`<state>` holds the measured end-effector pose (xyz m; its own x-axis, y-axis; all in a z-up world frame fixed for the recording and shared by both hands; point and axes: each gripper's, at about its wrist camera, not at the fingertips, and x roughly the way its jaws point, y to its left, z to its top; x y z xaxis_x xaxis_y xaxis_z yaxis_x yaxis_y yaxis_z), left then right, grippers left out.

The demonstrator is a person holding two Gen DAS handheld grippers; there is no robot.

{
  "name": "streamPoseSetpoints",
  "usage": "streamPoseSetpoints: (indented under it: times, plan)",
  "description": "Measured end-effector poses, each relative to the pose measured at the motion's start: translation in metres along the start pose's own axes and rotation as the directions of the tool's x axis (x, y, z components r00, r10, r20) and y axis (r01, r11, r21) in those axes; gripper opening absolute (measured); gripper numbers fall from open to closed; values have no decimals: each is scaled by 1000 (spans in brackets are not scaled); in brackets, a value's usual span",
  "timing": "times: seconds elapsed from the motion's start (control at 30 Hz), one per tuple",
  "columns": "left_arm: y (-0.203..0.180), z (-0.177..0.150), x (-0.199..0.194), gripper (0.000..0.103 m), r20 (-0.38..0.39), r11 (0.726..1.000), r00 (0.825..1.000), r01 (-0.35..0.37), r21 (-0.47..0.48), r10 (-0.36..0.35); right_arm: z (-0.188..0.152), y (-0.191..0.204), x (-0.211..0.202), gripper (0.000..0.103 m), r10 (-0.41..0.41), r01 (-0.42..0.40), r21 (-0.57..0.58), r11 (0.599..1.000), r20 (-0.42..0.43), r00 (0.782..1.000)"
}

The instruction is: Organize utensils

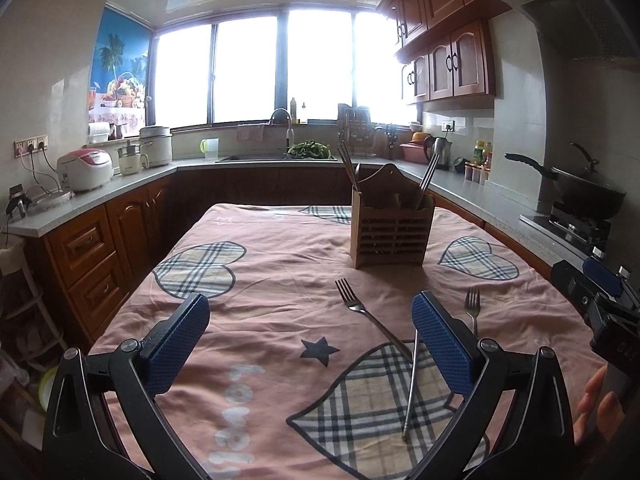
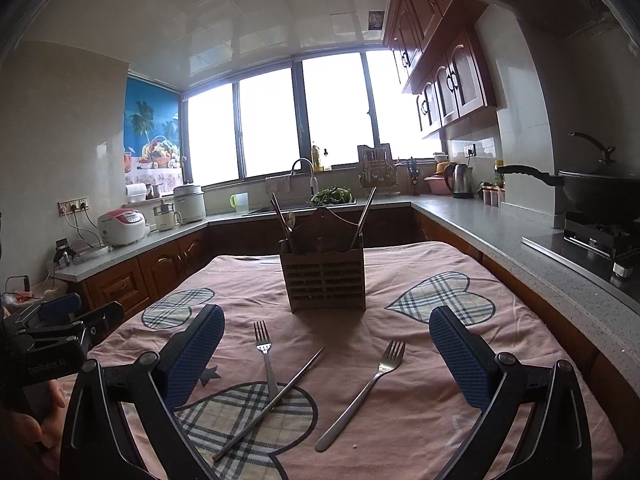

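left gripper (image 1: 310, 336): we've got it spread wide, nothing between the pads, hovering over the tablecloth (image 1: 280, 272) on our side of the holder.
right gripper (image 2: 326, 350): same deal, gaping and empty.
holder (image 2: 323, 276): wooden slatted box, upright, toward the far end of the table.
in the holder: chopsticks (image 2: 366, 214) lean out the right side, more sticks and what might be a spoon on the left; hard to tell.
forks: one (image 2: 266, 360) in front of the holder, slightly left, its handle crossing a loose chopstick (image 2: 272, 400); another fork (image 2: 362, 392) to the right.
hidden bits: in the left view the right pad covers part of that fork.
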<state>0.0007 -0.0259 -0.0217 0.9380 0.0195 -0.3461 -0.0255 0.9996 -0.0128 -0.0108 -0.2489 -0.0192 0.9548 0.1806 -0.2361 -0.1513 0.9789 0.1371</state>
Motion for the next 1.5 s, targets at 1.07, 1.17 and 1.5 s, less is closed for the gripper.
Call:
streamPoseSetpoints:
  times: [1.07,1.17,1.5]
  plan:
    - [5,-8,-2,103,-23,1000,1000,-11,3,11,-14,4,-8,103,-1,1,6,1000,0,1000]
    - [5,-8,-3,103,-20,1000,1000,-10,3,10,-13,5,-8,103,-1,1,6,1000,1,1000]
    - [5,-8,-3,103,-18,1000,1000,-9,3,9,-11,5,-10,103,4,-4,4,1000,11,1000]
